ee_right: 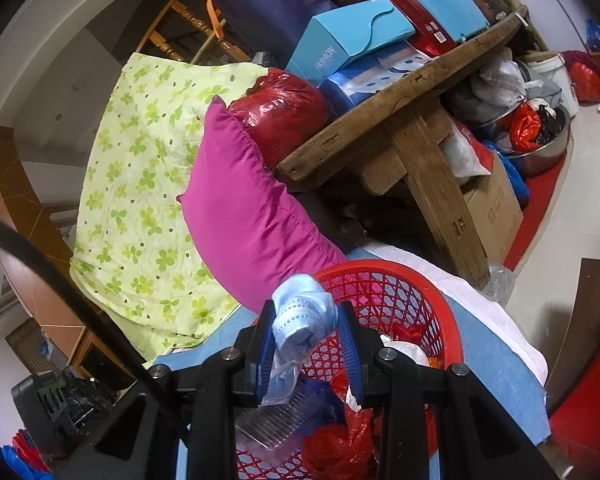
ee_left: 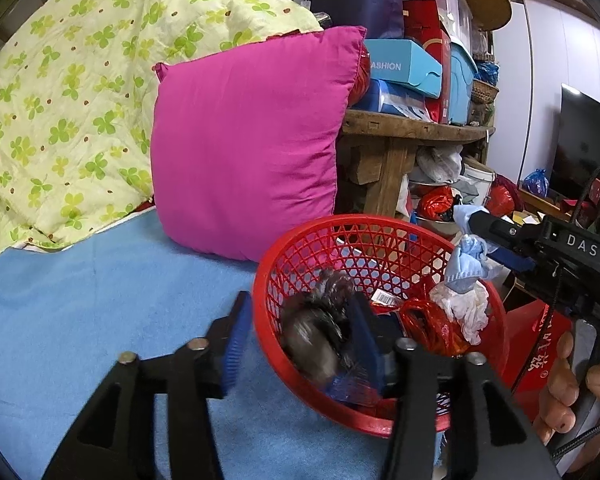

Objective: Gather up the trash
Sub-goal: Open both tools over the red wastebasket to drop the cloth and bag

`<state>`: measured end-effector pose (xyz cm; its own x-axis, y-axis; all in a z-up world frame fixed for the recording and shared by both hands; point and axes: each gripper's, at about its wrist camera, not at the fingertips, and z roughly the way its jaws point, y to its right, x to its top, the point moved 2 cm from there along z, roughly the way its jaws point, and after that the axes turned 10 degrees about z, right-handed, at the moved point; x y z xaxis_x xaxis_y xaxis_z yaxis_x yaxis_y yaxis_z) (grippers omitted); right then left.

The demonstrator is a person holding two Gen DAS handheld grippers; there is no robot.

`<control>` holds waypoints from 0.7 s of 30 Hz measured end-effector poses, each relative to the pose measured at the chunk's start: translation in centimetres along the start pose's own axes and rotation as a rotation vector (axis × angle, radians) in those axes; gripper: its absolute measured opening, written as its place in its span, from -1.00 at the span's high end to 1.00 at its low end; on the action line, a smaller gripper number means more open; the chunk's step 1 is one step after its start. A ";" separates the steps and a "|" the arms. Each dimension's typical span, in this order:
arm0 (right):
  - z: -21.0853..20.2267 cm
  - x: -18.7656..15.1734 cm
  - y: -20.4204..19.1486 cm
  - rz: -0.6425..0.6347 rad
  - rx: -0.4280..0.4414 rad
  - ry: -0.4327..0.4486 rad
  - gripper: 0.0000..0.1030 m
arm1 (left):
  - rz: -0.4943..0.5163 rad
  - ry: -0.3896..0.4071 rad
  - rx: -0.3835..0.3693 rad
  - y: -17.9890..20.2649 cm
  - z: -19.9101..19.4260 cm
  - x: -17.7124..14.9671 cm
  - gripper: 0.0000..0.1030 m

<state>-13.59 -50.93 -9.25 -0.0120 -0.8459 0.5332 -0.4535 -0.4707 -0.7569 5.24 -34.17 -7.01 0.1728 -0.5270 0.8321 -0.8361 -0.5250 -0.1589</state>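
A red mesh basket stands on the blue bed cover; it also shows in the right wrist view. It holds a red plastic bag, white crumpled paper and a clear plastic tray. My left gripper is open, its jaws either side of the basket's near rim, with a blurred grey-brown fuzzy object between them. My right gripper is shut on a crumpled light blue face mask and holds it above the basket; the mask also shows in the left wrist view.
A magenta pillow leans behind the basket, with a green clover quilt to its left. A wooden table stacked with boxes stands at the right, bags and bowls beneath it. A TV is at far right.
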 end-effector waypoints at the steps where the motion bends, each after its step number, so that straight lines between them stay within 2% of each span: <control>1: 0.1 0.0 0.0 0.003 0.002 -0.004 0.33 | 0.001 0.003 0.002 0.0 -0.1 0.0 -0.12; 3: 0.2 0.0 -0.1 0.001 0.004 -0.009 0.32 | 0.003 0.002 0.005 -0.1 -0.2 0.0 -0.14; 6: 0.4 -0.2 -0.4 -0.003 0.020 -0.023 0.21 | 0.001 -0.007 0.012 -0.4 -0.2 -0.1 -0.17; 7: 0.4 -0.3 -0.6 -0.008 0.019 -0.023 -0.05 | -0.002 -0.010 0.014 -0.5 -0.2 -0.2 -0.21; 8: 0.4 -0.4 -0.7 -0.010 0.021 -0.020 -0.13 | -0.005 -0.012 0.016 -0.7 -0.2 -0.3 -0.24; 13: -0.4 -0.5 -1.7 -0.039 0.049 0.031 -0.14 | -0.012 -0.020 0.039 -1.5 -0.6 -0.6 -0.32; 18: -0.8 -0.8 -2.4 -0.063 0.064 0.051 -0.14 | -0.021 -0.026 0.065 -2.6 -1.2 -1.0 -0.44; 21: -0.8 -1.1 -2.9 -0.075 0.071 0.052 -0.14 | -0.018 -0.037 0.094 -3.3 -1.5 -1.3 -0.45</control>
<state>-12.99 -48.40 -7.30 -0.0280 -0.7944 0.6067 -0.3901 -0.5501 -0.7383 6.98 -30.77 -6.77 0.2081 -0.5402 0.8154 -0.7803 -0.5944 -0.1947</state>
